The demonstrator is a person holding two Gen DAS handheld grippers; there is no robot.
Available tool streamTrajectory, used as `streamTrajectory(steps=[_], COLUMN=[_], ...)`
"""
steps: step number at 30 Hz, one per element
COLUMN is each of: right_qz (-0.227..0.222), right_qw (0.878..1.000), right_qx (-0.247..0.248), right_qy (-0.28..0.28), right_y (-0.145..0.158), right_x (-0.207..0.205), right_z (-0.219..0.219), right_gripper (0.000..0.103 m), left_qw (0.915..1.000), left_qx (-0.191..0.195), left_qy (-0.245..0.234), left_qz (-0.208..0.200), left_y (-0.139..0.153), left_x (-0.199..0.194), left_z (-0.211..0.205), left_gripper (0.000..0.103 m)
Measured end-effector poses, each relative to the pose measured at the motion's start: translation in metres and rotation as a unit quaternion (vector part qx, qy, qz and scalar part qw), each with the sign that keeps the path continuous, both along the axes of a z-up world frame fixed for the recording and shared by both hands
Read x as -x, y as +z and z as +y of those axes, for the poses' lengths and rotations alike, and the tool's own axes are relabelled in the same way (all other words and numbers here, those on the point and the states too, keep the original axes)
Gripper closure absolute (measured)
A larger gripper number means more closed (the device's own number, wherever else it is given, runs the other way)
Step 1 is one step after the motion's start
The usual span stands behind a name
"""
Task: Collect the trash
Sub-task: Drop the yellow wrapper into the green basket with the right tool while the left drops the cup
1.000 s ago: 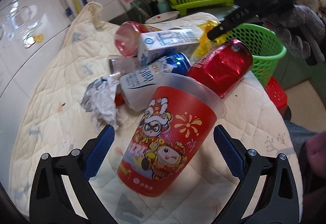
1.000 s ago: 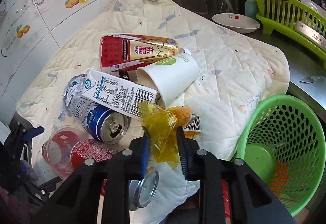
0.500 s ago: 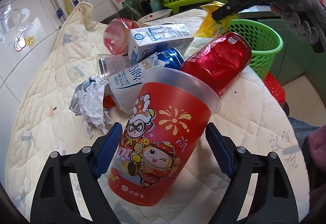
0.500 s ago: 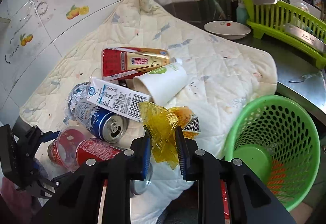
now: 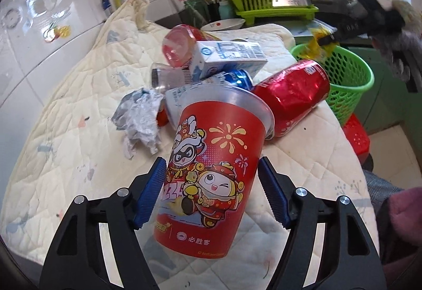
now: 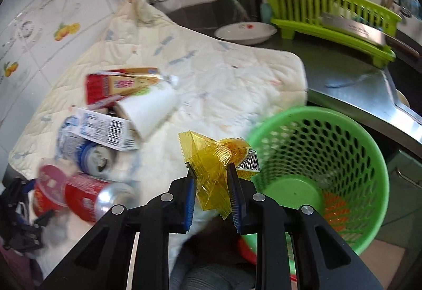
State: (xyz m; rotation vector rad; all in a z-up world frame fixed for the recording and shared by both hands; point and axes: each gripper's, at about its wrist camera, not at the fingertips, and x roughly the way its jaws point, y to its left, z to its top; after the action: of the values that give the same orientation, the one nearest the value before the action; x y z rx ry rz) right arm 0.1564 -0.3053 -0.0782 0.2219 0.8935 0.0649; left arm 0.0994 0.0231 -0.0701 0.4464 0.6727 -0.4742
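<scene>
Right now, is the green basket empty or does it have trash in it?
Nearly empty: the basket shows its bare green floor, with only something orange at one edge. The yellow wrapper is not in it yet.

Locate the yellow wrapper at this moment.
In the right wrist view, the yellow wrapper is pinched in the right claw, just left of the green basket's rim, not inside it.

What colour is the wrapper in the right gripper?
Translucent yellow wrapper; clearest in the right wrist view.

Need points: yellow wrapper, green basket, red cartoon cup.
yellow wrapper (image 6: 211,171): right wrist view, crumpled middle above the jaws.
green basket (image 6: 350,131): right wrist view, far mesh wall.
red cartoon cup (image 5: 211,171): left wrist view, printed side.
</scene>
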Motion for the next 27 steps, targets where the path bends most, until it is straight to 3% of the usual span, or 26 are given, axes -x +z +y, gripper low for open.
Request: streamTrajectory(steps=[8,10,13,20,27], right_qz=[0.037,0.044,0.051,0.039,-0.003], right_qw=[0.998,0.998,0.997,0.996,0.996], right_qx=[0.008,0.011,0.006,0.002,0.032], right_qy=[-0.041,-0.046,-0.062,-0.082,-0.084], right_y=[-0.037,-0.043,-0.053,-0.055,-0.030], right_x=[-0.005,-0.007,-0.008,0.005,0.038], right_z=[-0.044,-0.052,-0.067,-0.094,-0.115], right_gripper=[0.079,0.076,0.063,0.052,0.041], left_qw=[0.9987,0.9983,0.9974,0.9951,0.9934], left_qx=[0.037,0.044,0.058,0.083,0.097], left_qy=[0.025,0.023,0.014,-0.022,-0.061], left_qz=[-0.025,-0.031,-0.040,-0.049,-0.008], left_y=[0.031,0.041,0.057,0.086,0.081], left_x=[0.010,0.014,0.018,0.018,-0.002], left_z=[0.008,0.005,-0.007,-0.065,-0.153], left_gripper=[0.034,0.034,0.034,0.034,0.033])
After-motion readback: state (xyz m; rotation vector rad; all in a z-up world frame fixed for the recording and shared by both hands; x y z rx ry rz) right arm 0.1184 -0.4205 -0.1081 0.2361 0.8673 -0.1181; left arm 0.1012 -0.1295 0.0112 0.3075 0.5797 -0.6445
